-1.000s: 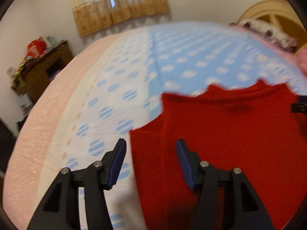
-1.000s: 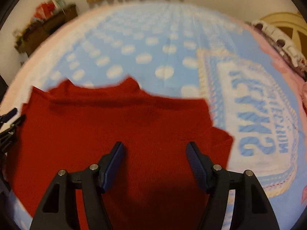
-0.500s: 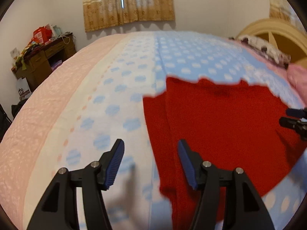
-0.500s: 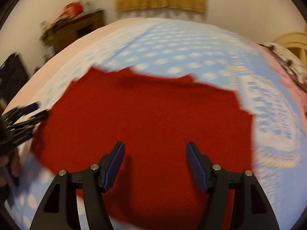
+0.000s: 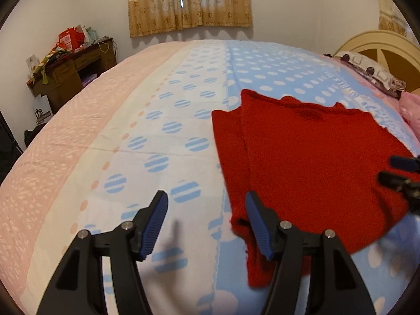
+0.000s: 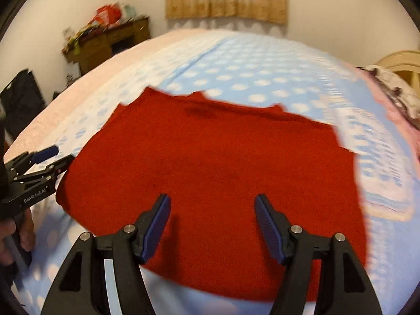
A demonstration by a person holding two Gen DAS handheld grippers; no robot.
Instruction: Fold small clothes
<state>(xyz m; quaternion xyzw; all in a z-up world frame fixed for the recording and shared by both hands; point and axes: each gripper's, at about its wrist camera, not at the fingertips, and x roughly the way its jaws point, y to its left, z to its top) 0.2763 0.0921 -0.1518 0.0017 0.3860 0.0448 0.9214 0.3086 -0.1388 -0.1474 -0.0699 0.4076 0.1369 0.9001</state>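
A red garment [image 5: 309, 157] lies spread flat on the bed [image 5: 157, 131], toward the headboard side, its left sleeve apparently already folded in as a narrower strip along its left edge. The left gripper [image 5: 206, 221] hovers low over that folded edge with its fingers spread, empty, one finger above the dotted cover and the other over the red cloth, probably lined up to take the hem corner. The right gripper [image 6: 212, 221] hangs over the near part of the garment, fingers likewise spread and holding nothing, likely ready to seize the hem for the next fold. Laying the piece flat keeps its edges reachable from both sides. The right view is blurred, so the far collar and right sleeve are hard to read; the near hem is partly hidden behind the fingers.
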